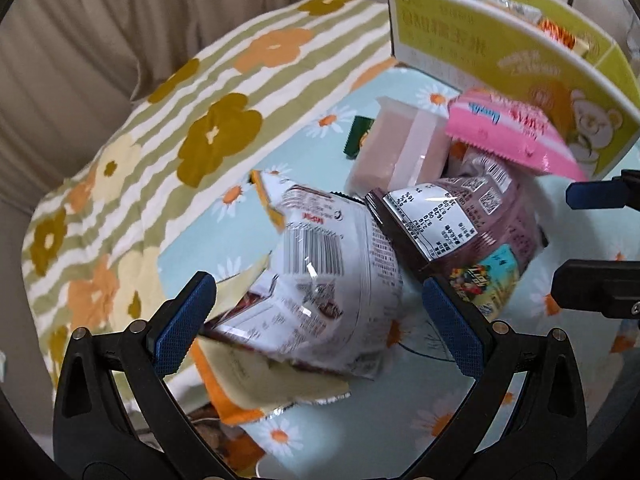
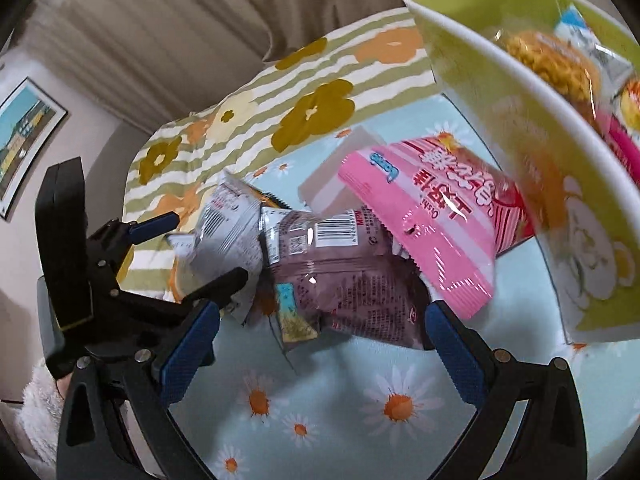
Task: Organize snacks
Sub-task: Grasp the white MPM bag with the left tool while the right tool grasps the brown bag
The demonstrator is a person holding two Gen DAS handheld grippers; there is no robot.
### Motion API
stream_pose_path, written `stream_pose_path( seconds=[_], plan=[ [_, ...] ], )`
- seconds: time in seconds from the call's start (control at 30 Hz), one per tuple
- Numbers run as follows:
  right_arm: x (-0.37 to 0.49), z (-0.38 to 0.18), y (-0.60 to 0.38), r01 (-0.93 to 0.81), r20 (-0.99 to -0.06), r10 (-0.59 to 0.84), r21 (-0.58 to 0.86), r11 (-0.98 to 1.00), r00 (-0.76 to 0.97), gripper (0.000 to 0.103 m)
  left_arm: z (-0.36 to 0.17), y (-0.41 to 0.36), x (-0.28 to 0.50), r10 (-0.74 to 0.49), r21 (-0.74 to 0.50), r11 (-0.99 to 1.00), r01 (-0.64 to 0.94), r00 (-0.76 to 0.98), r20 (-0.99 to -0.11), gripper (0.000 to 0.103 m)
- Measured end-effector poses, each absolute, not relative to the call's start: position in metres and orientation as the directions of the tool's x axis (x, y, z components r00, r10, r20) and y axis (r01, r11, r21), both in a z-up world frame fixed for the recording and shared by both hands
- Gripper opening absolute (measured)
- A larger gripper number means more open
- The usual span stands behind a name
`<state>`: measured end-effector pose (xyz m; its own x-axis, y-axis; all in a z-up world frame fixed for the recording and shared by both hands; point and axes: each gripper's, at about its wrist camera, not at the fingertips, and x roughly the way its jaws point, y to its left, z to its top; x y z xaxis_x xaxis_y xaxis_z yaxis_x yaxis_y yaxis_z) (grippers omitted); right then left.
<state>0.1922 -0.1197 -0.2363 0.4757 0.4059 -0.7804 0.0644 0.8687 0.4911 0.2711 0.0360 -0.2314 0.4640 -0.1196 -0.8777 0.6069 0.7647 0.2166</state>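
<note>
Both claws stand released: left gripper [image 1: 316, 320] straddles the white packet [image 1: 320, 280], right gripper [image 2: 322, 338] straddles the maroon packet [image 2: 348, 280]. Neither pinches. The snack pile lies just in front of the green box [image 1: 500, 52]. We judge the foil bags light, crinkly, slippery and crushable, so we would grip a sealed edge. Loose count near the box: one white, one maroon, one pink packet [image 2: 432, 216], one translucent tub [image 1: 400, 148]; others partly hidden.

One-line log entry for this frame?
left gripper: open, over white packet | right gripper: open, at purple packet | green box: partly filled
</note>
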Motion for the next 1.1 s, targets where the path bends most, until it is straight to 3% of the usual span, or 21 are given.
stream_pose_path(
  seconds=[0.23,0.3,0.53,0.87,1.1],
  plan=[
    [0.208,-0.252,-0.118,0.113,-0.764,0.428,0.539,0.835,0.483,0.102,-0.249,0.024,0.279,-0.102,0.238,0.726,0.645,0.443,-0.891,0.101],
    [0.210,-0.255,-0.118,0.123,-0.760,0.434,0.550,0.826,0.485,0.102,-0.251,0.026,0.280,-0.116,0.217,0.727,0.651,0.428,-0.896,0.085],
    [0.215,-0.262,-0.121,0.154,-0.751,0.449,0.578,0.801,0.484,0.102,-0.244,0.032,0.283,-0.145,0.161,0.742,0.651,0.390,-0.909,0.066],
    [0.222,-0.265,-0.118,0.187,-0.756,0.459,0.591,0.784,0.467,0.102,-0.207,0.063,0.278,-0.171,0.086,0.836,0.543,0.405,-0.898,0.064],
    [0.228,-0.267,-0.099,0.178,-0.819,0.335,0.458,0.871,0.466,0.102,-0.191,0.092,0.275,-0.179,0.034,0.892,0.450,0.421,-0.889,0.064]
  ],
)
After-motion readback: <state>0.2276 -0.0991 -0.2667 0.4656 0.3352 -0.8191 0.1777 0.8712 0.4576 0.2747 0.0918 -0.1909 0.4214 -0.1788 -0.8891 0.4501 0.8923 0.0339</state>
